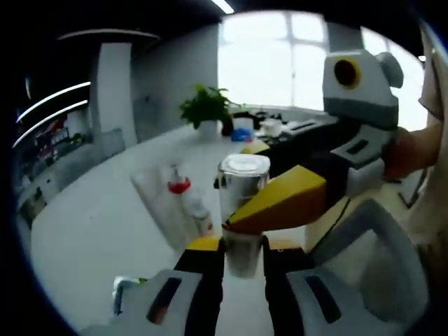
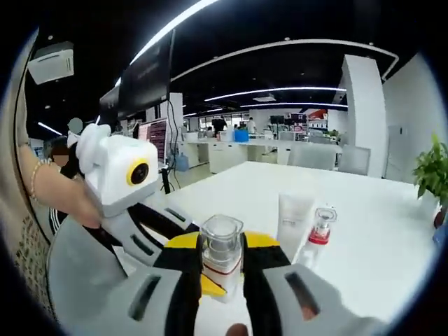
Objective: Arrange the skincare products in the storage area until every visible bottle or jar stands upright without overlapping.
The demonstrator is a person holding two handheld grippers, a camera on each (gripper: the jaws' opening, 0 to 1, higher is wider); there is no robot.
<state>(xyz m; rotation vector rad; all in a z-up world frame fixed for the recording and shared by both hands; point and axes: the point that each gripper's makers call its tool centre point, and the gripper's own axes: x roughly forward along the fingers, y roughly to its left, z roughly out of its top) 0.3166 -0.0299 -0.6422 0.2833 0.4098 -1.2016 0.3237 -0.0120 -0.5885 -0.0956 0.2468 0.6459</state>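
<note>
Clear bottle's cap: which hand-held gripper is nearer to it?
Right. The right hand-held gripper clasps the clear bottle at mid-height, under the cap; the left hand-held gripper holds its base.

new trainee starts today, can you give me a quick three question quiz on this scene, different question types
1. True or false: the clear-capped bottle is held between both claws at once.
2. Multiple choice: the white tube on the table is A) standing upright, B) lying flat, C) inside a box.
3. Short answer: what colour is the collar of the small bottle beside the tube?

Key
1. True. In the left gripper view the left claw clamps the bottle's base and the right claw comes in from the right onto it.
2. B.
3. Red; that bottle lies flat too.
</note>
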